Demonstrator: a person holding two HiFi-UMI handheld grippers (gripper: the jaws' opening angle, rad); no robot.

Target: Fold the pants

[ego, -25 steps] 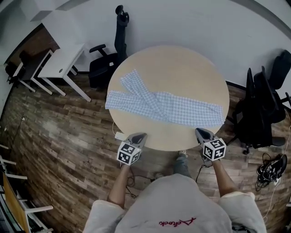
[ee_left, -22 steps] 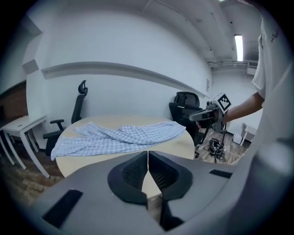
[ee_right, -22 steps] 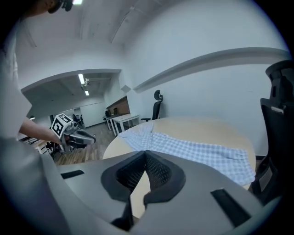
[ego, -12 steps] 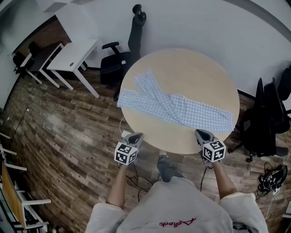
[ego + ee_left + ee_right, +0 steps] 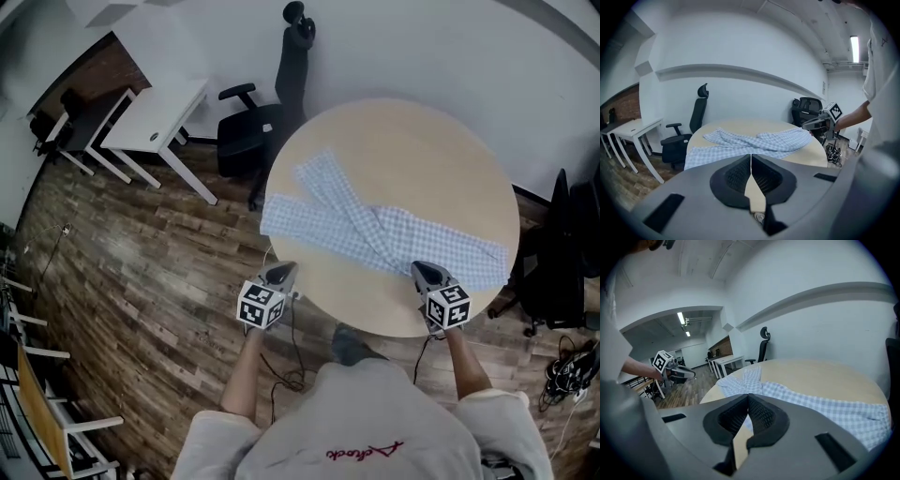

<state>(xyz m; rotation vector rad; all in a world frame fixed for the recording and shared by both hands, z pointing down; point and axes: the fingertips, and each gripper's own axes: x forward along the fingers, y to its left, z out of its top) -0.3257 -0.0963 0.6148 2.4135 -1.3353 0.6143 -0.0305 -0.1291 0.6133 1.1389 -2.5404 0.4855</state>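
The table [image 5: 412, 150] is bare across its far half. The pants [image 5: 375, 230] span the table's near half, rim to rim. A chair [image 5: 248, 141] stands just beside the table's far-left rim and a second chair [image 5: 562, 272] beside its right rim. The floor [image 5: 141, 253] left of the table is open.

Pants [image 5: 384, 234]: light blue-and-white check, thin cloth, unfolded. They lie spread flat on the nearer half of a round tan table [image 5: 422, 141], lengthwise left to right. Waist end at right, reaching the near-right rim. Two legs splay leftward in a narrow V, one angling toward the far-left part of the top. The other runs to the left rim, hem drooping slightly over it. Wrinkled where the legs join.
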